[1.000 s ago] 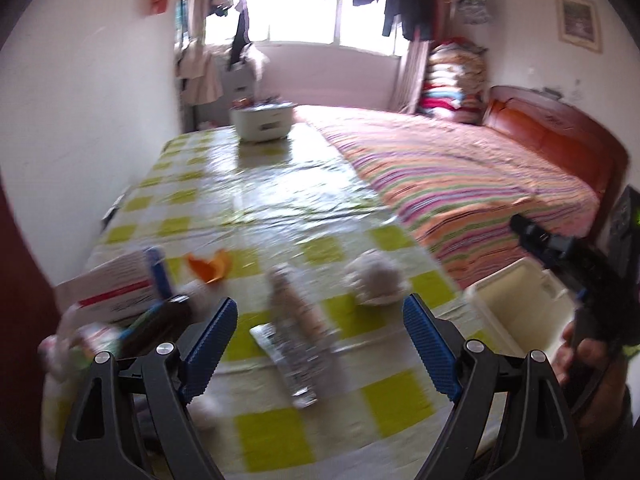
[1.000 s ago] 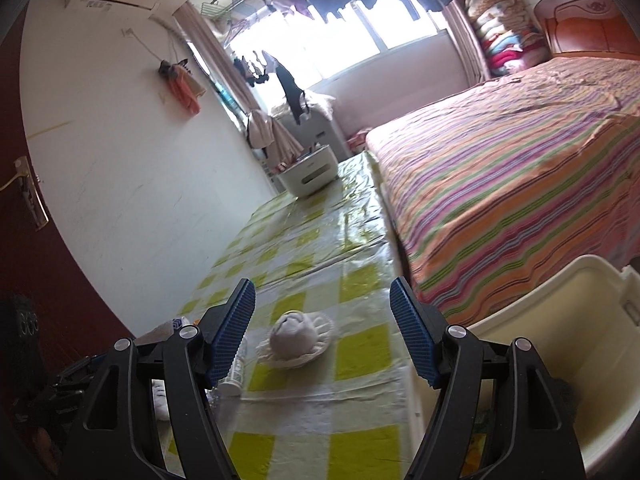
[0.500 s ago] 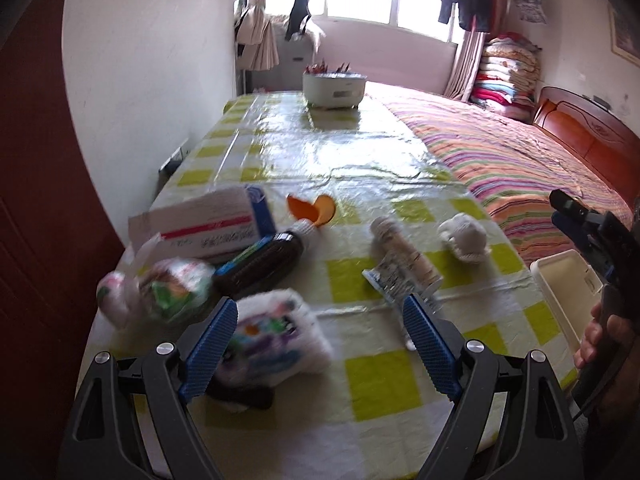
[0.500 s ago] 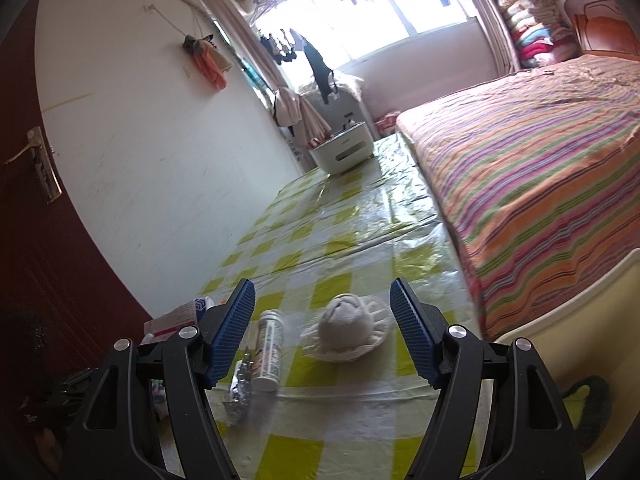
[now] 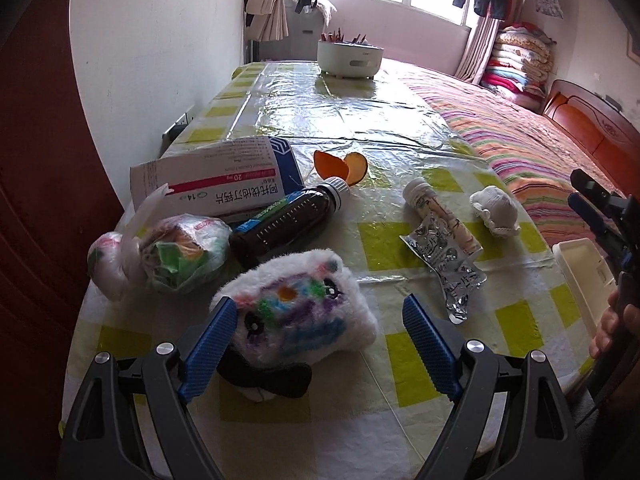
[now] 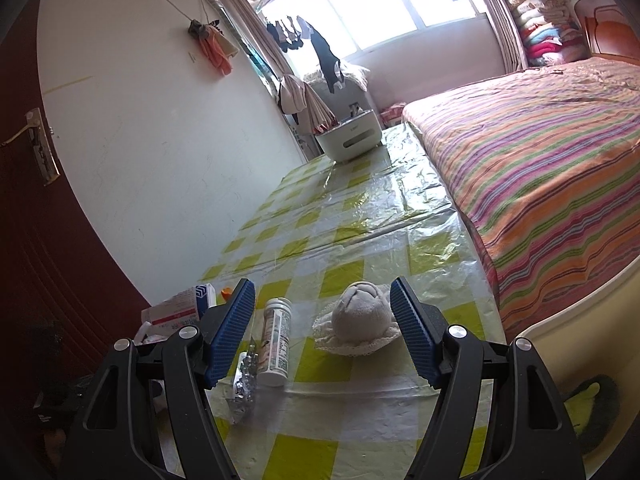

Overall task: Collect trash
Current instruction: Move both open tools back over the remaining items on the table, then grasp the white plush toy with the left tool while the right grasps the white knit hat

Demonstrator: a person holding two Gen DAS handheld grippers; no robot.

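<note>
My left gripper (image 5: 316, 340) is open over the near end of the table, with a fluffy white toy (image 5: 304, 312) between its fingers. Beyond it lie a plastic bag of scraps (image 5: 168, 256), a medicine box (image 5: 216, 180), a dark bottle (image 5: 288, 216), orange peel (image 5: 340, 164), a white tube (image 5: 440, 216), a foil blister pack (image 5: 448, 256) and a small white knitted hat (image 5: 496, 210). My right gripper (image 6: 322, 330) is open, facing the hat (image 6: 360, 324), with the tube (image 6: 276, 340) and the foil pack (image 6: 242, 388) to its left. A cream bin (image 5: 584, 276) stands at the table's right edge.
The table (image 5: 312, 104) has a yellow-checked plastic cover. A white pot (image 5: 350, 58) stands at its far end. A striped bed (image 6: 540, 184) runs along the right side. A white wall and a dark red door (image 6: 44, 264) are on the left. The bin (image 6: 580, 364) holds something green and dark.
My left gripper has pulled back and swung left, bringing the fluffy toy, bag, box and bottle into view. My right gripper has shifted left, so the hat is now centred between its fingers.
</note>
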